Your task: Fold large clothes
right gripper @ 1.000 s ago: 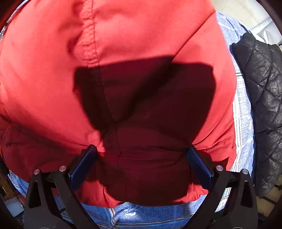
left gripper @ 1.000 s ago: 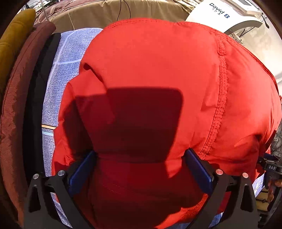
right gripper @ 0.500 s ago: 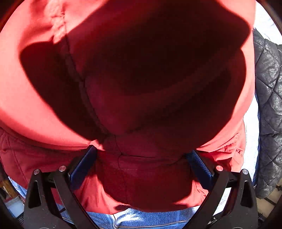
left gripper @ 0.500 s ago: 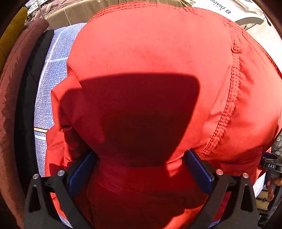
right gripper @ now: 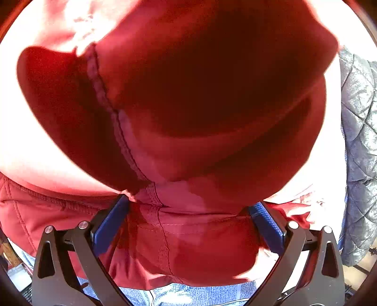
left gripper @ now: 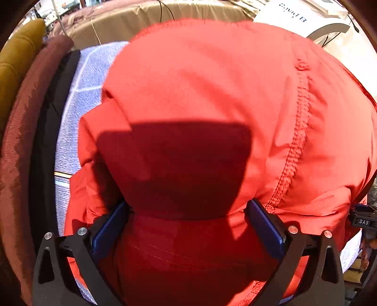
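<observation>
Both hand-held grippers spread wide apart.

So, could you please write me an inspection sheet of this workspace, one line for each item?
Surface: blue-and-white patterned cloth under the garment.
Job's things: red jacket, puffy, fills both views; stitched seam visible.
Clutter: black quilted garment on the right; dark red garment, black fabric and a mustard cushion on the left.
Grippers: left gripper and right gripper both have wide-apart fingers with jacket fabric bulging between; whether they grip it, cannot tell.
Cables: thin cables over the beige sofa behind.
Surroundings: white printed box far right.
</observation>
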`<act>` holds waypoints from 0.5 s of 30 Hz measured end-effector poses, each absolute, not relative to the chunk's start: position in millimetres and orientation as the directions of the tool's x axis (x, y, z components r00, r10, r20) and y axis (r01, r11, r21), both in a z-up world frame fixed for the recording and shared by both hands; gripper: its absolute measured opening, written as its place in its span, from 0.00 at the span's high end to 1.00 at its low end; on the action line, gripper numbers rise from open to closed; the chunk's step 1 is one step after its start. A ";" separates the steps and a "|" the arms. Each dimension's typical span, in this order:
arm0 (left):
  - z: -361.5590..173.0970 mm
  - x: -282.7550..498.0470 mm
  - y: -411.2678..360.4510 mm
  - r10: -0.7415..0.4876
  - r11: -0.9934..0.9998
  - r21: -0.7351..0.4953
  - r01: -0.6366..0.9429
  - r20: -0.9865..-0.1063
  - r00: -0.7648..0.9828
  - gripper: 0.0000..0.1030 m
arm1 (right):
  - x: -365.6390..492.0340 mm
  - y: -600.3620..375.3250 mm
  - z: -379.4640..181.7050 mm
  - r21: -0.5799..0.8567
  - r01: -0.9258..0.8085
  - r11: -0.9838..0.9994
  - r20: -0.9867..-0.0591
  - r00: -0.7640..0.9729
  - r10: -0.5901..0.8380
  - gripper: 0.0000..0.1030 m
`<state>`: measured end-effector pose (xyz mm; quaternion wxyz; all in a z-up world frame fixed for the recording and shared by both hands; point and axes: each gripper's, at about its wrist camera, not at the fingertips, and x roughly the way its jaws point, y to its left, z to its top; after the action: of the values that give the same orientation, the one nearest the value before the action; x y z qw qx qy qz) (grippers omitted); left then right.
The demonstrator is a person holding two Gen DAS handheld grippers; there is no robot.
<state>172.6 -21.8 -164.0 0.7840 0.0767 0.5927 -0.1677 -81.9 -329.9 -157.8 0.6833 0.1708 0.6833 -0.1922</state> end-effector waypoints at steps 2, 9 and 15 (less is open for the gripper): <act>-158.8 164.4 -19.8 -0.162 0.935 -0.060 0.350 -0.949 0.272 0.04 | -85.4 -327.0 -155.1 -0.033 0.497 0.867 -0.999 0.006 -0.041 0.04; -128.4 143.4 -13.0 -0.130 0.941 -0.017 0.339 -0.941 0.314 0.06 | -105.7 -309.4 -136.4 -0.041 0.478 0.878 -0.993 0.074 -0.087 0.04; -108.6 131.2 -4.7 -0.143 0.941 -0.027 0.338 -0.936 0.322 0.06 | -127.6 -305.0 -109.1 -0.002 0.428 0.904 -0.986 0.148 -0.073 0.04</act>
<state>131.2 -4.7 -108.6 0.8085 0.0867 0.5627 -0.1489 -127.6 -305.0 -109.1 0.7446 0.1409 0.6304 -0.1684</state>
